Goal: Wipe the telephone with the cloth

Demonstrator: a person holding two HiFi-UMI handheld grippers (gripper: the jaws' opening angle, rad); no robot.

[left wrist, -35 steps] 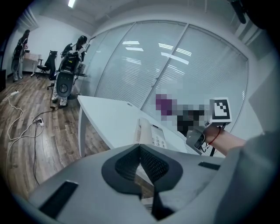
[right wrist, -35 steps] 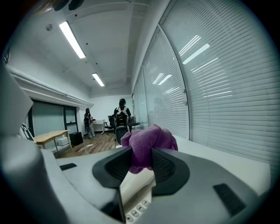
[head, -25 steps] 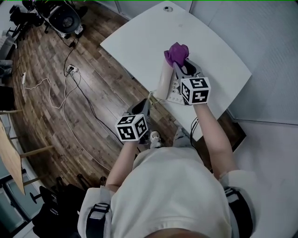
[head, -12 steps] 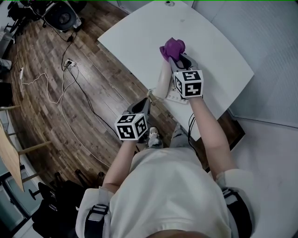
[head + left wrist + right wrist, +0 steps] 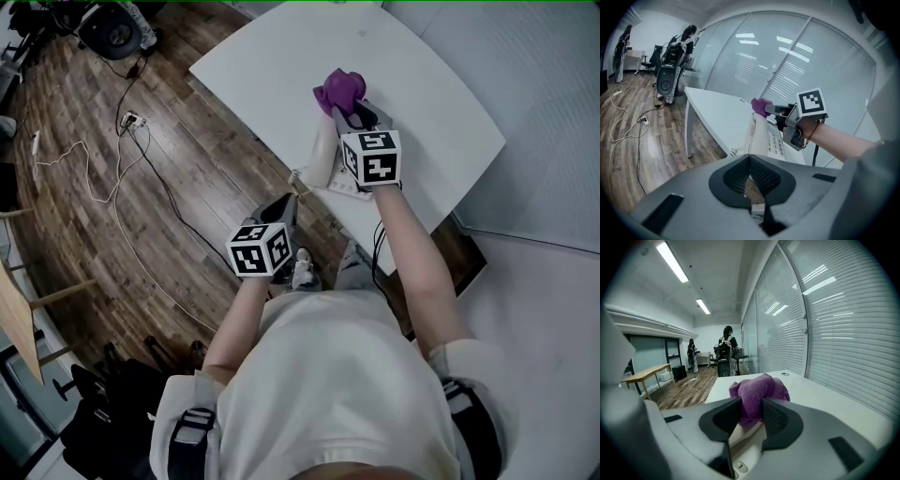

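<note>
Right gripper [image 5: 751,417] pinches the purple cloth [image 5: 758,391], which is bunched at the telephone's [image 5: 322,157] far end. The telephone sits at the worktop's [image 5: 253,56] near edge. Left gripper [image 5: 750,165] pressed together, empty, off that edge.

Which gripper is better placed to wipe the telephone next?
Right. The right gripper holds the purple cloth in its jaws over the telephone; the left gripper is shut, empty and short of the table.
</note>
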